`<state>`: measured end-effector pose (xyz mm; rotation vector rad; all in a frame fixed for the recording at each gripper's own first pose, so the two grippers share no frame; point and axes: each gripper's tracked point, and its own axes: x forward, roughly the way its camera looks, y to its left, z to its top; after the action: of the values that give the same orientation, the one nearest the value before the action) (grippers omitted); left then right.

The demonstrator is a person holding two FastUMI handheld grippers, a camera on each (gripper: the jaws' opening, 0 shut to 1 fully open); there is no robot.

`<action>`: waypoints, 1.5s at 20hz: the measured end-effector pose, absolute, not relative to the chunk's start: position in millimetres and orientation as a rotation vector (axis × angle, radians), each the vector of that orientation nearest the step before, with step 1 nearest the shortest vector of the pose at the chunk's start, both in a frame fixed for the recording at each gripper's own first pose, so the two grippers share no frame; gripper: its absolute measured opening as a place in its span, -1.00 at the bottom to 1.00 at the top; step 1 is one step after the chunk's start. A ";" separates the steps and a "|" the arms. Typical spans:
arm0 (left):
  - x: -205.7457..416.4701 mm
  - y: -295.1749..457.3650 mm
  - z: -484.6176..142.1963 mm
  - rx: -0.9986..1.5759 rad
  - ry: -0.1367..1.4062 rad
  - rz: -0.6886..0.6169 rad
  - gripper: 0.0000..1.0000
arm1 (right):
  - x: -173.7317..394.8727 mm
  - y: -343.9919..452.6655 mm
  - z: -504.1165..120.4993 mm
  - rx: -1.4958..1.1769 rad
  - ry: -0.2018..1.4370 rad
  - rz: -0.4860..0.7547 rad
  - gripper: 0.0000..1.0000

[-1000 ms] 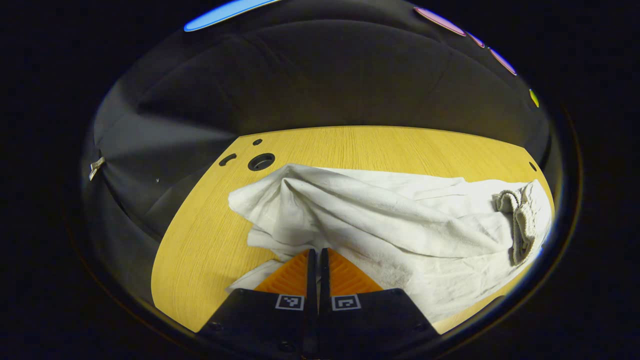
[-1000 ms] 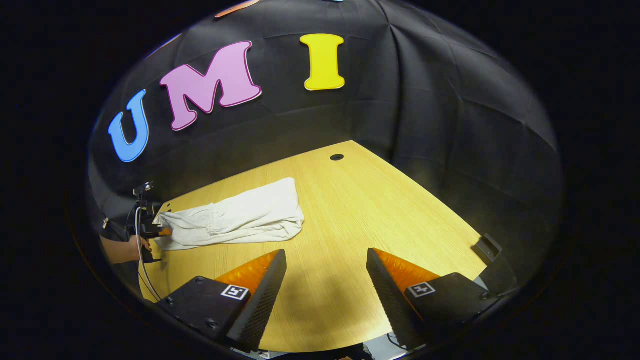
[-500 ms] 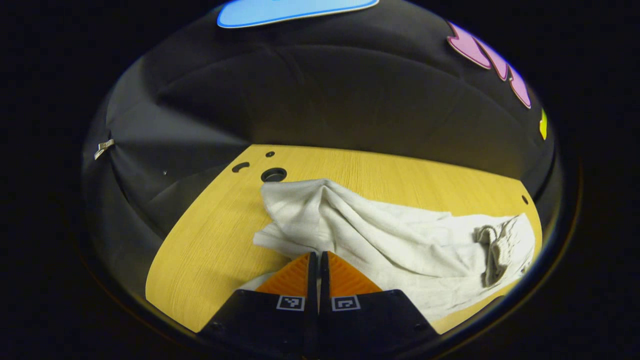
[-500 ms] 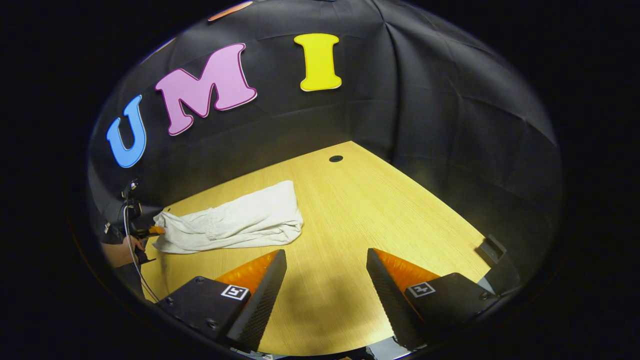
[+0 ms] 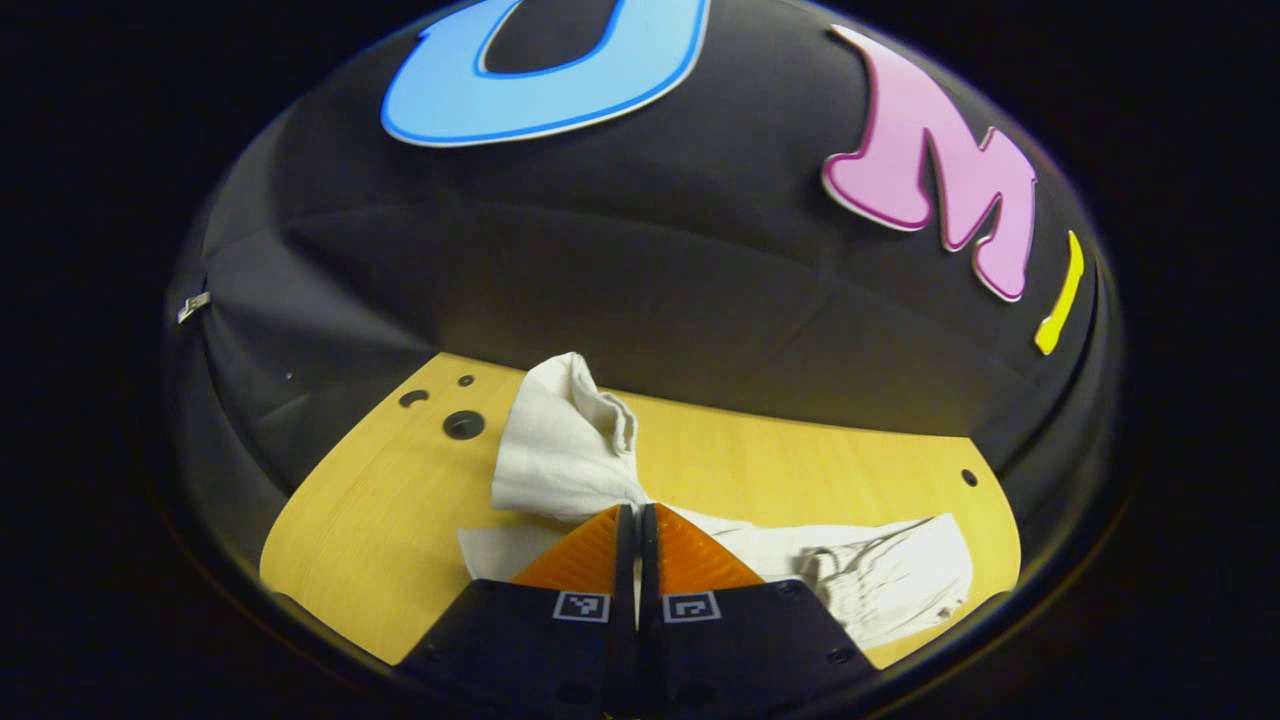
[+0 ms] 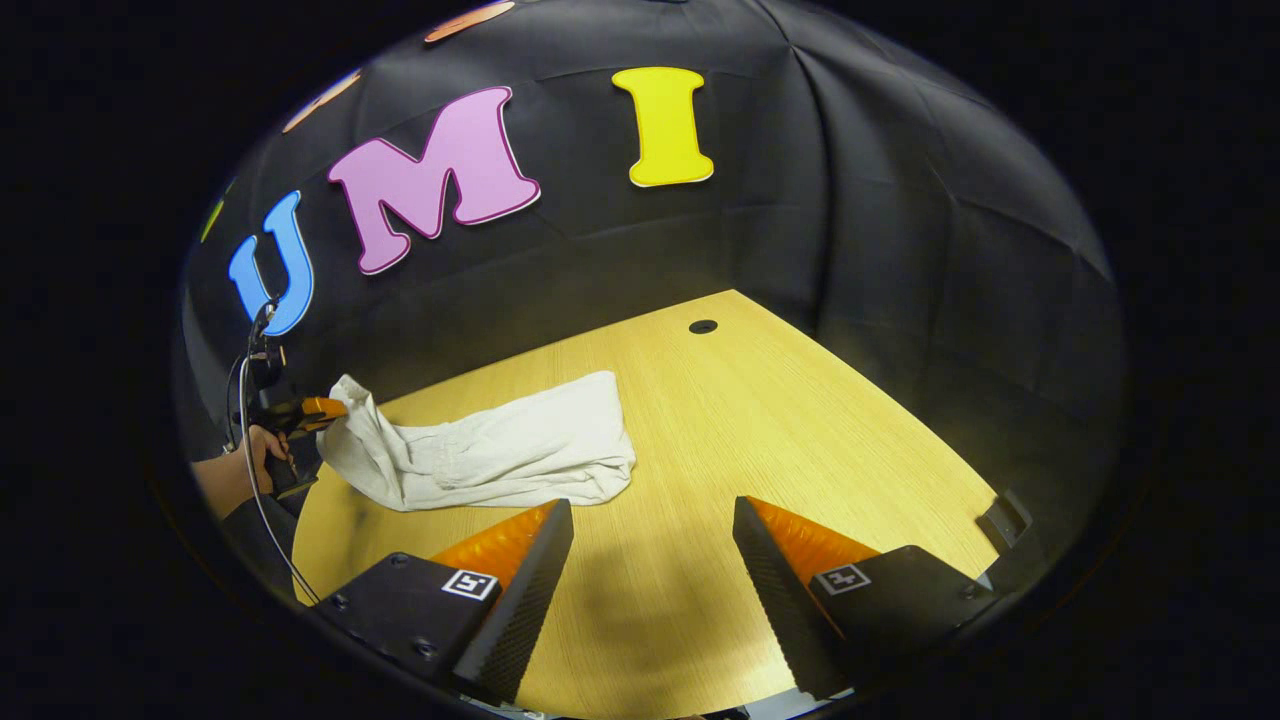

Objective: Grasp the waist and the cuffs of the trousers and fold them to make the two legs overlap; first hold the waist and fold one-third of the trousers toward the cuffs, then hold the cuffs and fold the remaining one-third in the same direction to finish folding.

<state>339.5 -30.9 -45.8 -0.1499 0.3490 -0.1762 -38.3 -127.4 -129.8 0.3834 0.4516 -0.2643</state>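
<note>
Trousers: white, folded lengthwise, lying on the left part of the worktop in the right gripper view. One end raised off the surface, pinched and hanging in a loose peak; remainder flat, with gathered ribbed fabric near the low right in the left gripper view. Far end rounded and resting flat.

Left hand-held gripper: fingers pressed together with cloth between them, clamped on the lifted end of the trousers. Seen from the right gripper view at far left, above the worktop edge, held by a hand with a dark sleeve below and a cable hanging down.

Right hand-held gripper: fingers spread wide, nothing between them, hovering over bare worktop just beside the near edge of the trousers.

Worktop: light wood grain, rounded corners. One round hole at the far side in the right gripper view; a larger round hole with two smaller openings beside it at the left in the left gripper view, and a small hole at the right.

Wall: black cloth, creased, behind and around the worktop.
</note>
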 end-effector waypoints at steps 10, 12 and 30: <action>288.0 -220.9 1.0 -0.244 0.340 -0.470 -0.89 | -37.0 -155.6 -134.2 0.429 0.431 -0.269 0.97; 275.3 -259.8 -2.2 -0.230 0.351 -0.527 -0.89 | -39.5 -163.7 -131.8 0.435 0.419 -0.272 0.97; 158.6 -354.5 -71.9 -0.128 0.470 -0.728 0.70 | -68.7 -157.3 -120.5 0.431 0.381 -0.262 0.97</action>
<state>158.6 -354.5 -71.9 -0.1283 0.4704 -0.7283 -68.7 -157.3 -120.5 0.4308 0.3807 -0.2622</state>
